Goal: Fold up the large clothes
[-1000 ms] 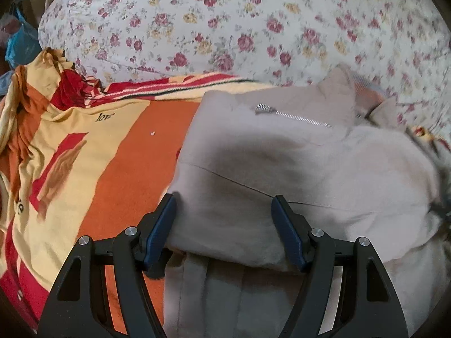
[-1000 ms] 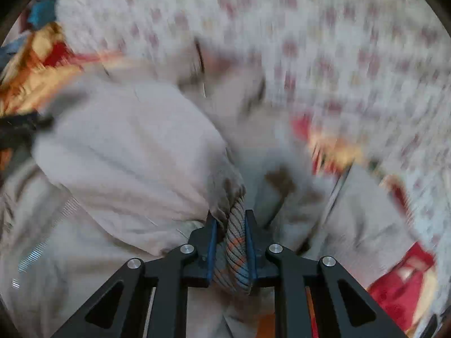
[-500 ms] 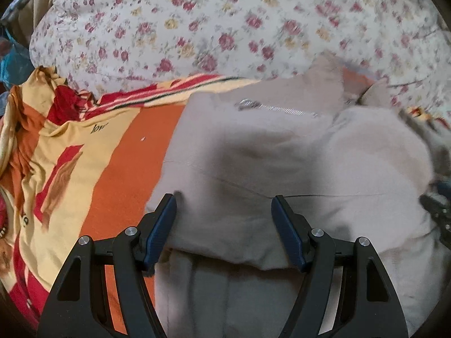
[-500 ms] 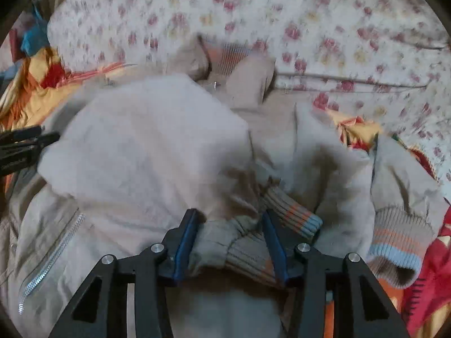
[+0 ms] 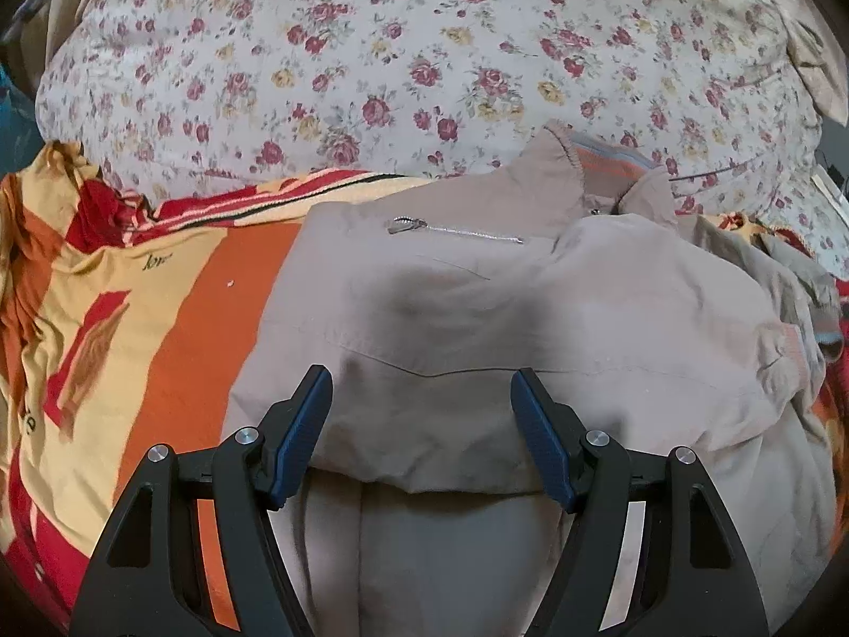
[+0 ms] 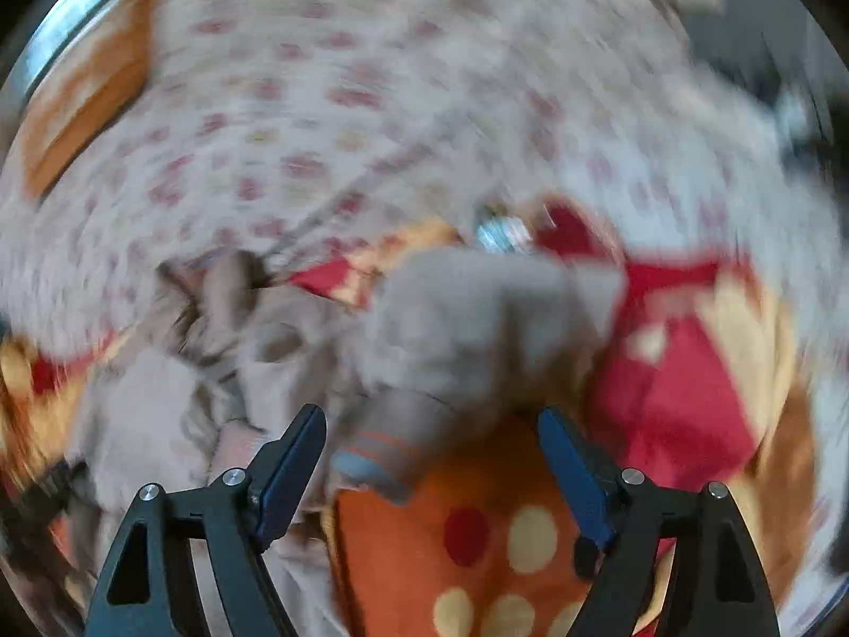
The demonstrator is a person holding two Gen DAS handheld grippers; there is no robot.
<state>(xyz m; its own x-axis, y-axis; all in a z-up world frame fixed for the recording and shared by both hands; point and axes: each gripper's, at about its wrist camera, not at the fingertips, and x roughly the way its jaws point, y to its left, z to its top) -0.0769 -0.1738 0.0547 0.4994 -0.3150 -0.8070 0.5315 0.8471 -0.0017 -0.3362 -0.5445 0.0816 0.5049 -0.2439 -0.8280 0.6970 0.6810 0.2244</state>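
A beige zip-up jacket (image 5: 477, 308) lies on the bed, one part folded over its front, with a silver zip (image 5: 456, 231) and a striped collar (image 5: 599, 159) at the far side. My left gripper (image 5: 420, 374) hangs open just over the near edge of the fold, its pads clear of the cloth. The right wrist view is blurred by motion. In it my right gripper (image 6: 430, 414) is opening over a beige sleeve (image 6: 477, 318). The sleeve's striped cuff (image 6: 377, 451) lies between the jaws, untouched by the pads.
An orange, yellow and red blanket (image 5: 175, 318) covers the bed under the jacket and shows with round spots (image 6: 477, 541) near the right gripper. A bulky floral quilt (image 5: 371, 53) rises behind the jacket across the far side.
My right gripper let go of the striped cuff it pinched, opened wide and swung right onto the other sleeve. The left gripper stayed open and drifted only slightly.
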